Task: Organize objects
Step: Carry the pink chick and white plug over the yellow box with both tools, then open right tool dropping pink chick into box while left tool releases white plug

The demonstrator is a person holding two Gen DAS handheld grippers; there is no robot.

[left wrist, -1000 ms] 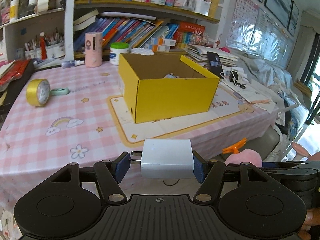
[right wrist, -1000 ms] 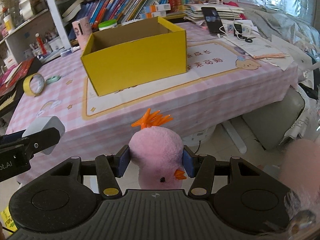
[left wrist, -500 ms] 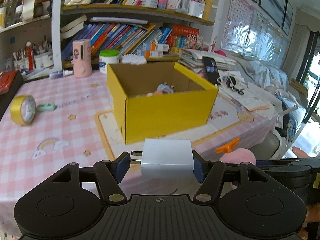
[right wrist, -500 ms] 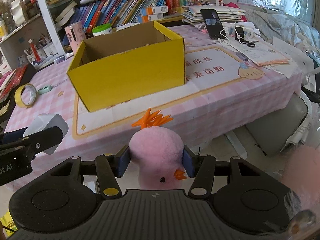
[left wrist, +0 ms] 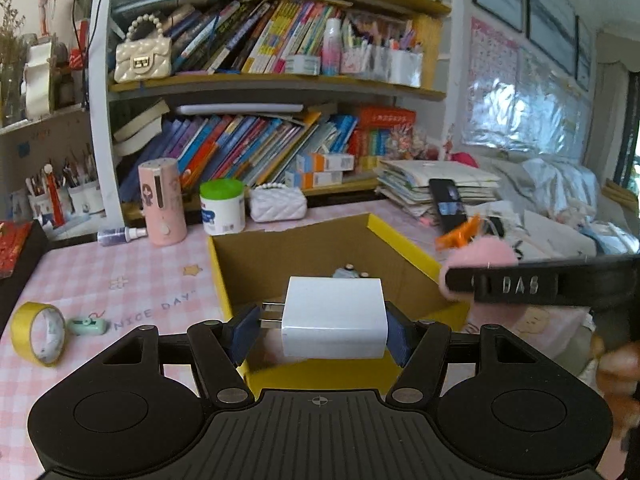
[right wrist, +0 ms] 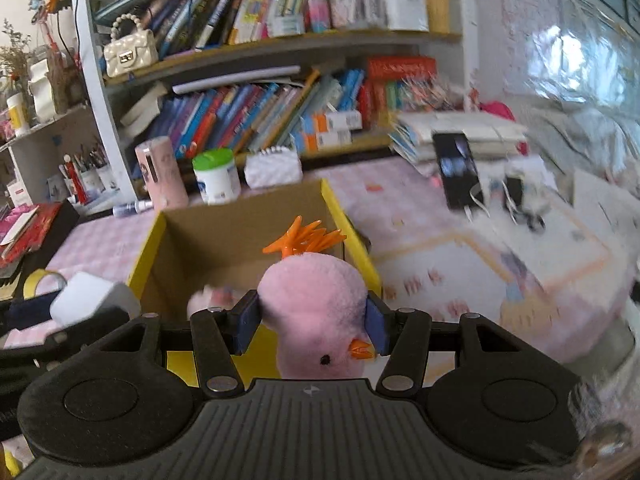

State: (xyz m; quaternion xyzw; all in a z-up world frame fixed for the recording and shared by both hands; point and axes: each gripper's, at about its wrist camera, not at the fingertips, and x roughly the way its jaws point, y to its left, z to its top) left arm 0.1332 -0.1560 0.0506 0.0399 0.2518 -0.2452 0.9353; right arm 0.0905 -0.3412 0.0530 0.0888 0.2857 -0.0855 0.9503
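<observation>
While both loads hung short of the worktop's edge a second ago, they now sit over the yellow box (left wrist: 404, 248). On the left, the left hand-held gripper (left wrist: 320, 326) is clamped partway closed on the white charger (left wrist: 334, 322), with the box's open cavity just ahead and below. On the right, the right hand-held gripper (right wrist: 312, 320) pinches the pink plush chick (right wrist: 314, 300), likewise above the near wall. Both grips are unchanged; I judge that release into the box is what remains.
</observation>
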